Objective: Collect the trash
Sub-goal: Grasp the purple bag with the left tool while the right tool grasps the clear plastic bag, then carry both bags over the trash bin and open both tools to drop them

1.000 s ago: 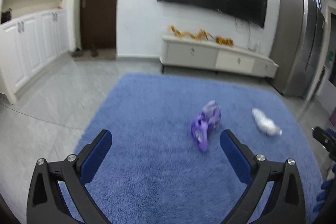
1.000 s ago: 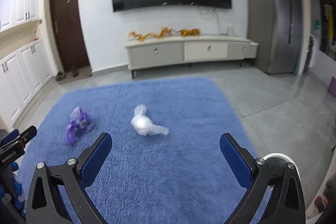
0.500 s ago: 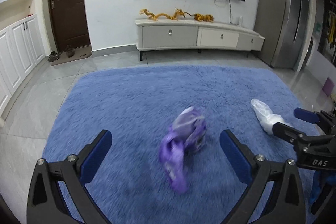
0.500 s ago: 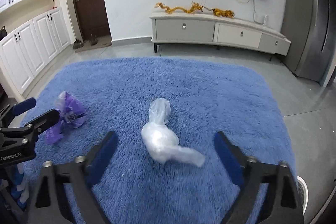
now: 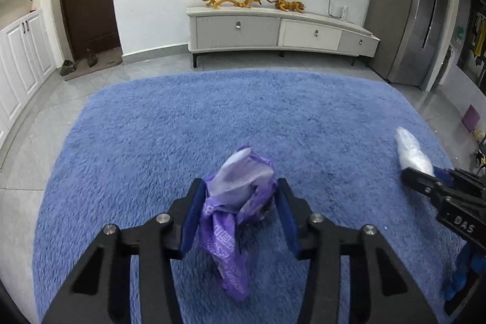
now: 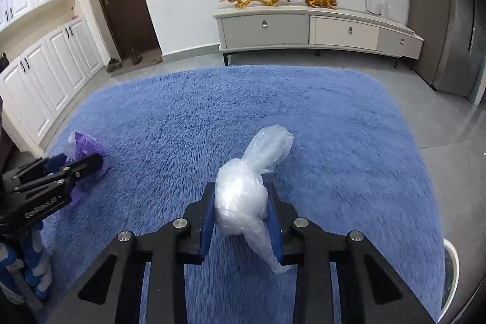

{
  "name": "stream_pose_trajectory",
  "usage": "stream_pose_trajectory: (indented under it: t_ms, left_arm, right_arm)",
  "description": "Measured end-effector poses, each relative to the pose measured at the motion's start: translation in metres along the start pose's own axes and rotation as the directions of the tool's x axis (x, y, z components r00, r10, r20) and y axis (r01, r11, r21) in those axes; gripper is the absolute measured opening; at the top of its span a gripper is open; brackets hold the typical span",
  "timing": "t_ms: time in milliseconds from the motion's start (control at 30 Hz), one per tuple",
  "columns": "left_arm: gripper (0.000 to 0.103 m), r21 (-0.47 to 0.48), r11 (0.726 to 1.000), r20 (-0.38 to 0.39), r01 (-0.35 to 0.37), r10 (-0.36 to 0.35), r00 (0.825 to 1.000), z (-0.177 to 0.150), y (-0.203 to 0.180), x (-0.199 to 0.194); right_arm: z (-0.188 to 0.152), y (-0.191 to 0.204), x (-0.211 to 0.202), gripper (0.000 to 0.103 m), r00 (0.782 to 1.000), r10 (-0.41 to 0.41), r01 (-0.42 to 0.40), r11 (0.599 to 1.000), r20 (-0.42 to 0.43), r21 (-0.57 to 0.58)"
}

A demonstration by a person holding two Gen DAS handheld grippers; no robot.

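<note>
A crumpled purple plastic bag (image 5: 240,193) lies on the blue shag rug (image 5: 212,117). My left gripper (image 5: 240,184) is closing around it, and both blue pads touch its sides. A scrunched clear-white plastic bag (image 6: 243,193) lies further right on the same rug (image 6: 334,126). Around this one my right gripper (image 6: 240,187) is closing, with the pads pressing its bulge. Each wrist view catches the other gripper at its edge: the right gripper (image 5: 422,172) at the white bag (image 5: 411,149), the left gripper (image 6: 76,163) at the purple bag (image 6: 83,143).
A low TV cabinet (image 5: 273,32) stands against the far wall beyond the rug. White cupboards (image 6: 45,75) line the left side and a grey fridge (image 5: 419,20) stands at the right. A small purple box (image 5: 470,117) and a white round object (image 6: 451,272) sit on the tiles.
Both grippers came forward and down onto the rug. Each went from wide open to closed around its bag: the left around the purple one, the right around the white one.
</note>
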State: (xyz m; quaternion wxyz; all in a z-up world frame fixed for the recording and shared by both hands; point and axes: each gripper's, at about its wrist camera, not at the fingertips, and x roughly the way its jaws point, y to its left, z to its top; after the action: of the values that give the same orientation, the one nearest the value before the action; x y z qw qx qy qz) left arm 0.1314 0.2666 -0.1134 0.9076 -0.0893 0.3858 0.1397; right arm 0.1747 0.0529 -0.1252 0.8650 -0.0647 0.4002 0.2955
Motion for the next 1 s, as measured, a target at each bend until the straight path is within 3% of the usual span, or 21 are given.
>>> stream_pose_trajectory:
  t_ms: [367, 633, 1000]
  left_arm:
    - [0.042, -0.051, 0.998, 0.090, 0.035, -0.030, 0.995, -0.033, -0.030, -0.080]
    - [0.042, 0.011, 0.999, 0.181, 0.052, -0.053, 0.982, -0.048, -0.077, -0.145]
    - [0.042, 0.088, 0.993, 0.257, 0.076, -0.096, 0.962, -0.057, -0.121, -0.205]
  right_arm:
    - [-0.041, -0.010, -0.091, 0.028, 0.997, -0.021, 0.016, 0.998, 0.070, 0.068]
    - [-0.068, -0.023, -0.151, 0.028, 0.989, -0.103, 0.091, 0.990, 0.109, 0.112]
    - [-0.094, -0.036, -0.216, 0.028, 0.967, -0.156, 0.125, 0.980, 0.200, 0.157]
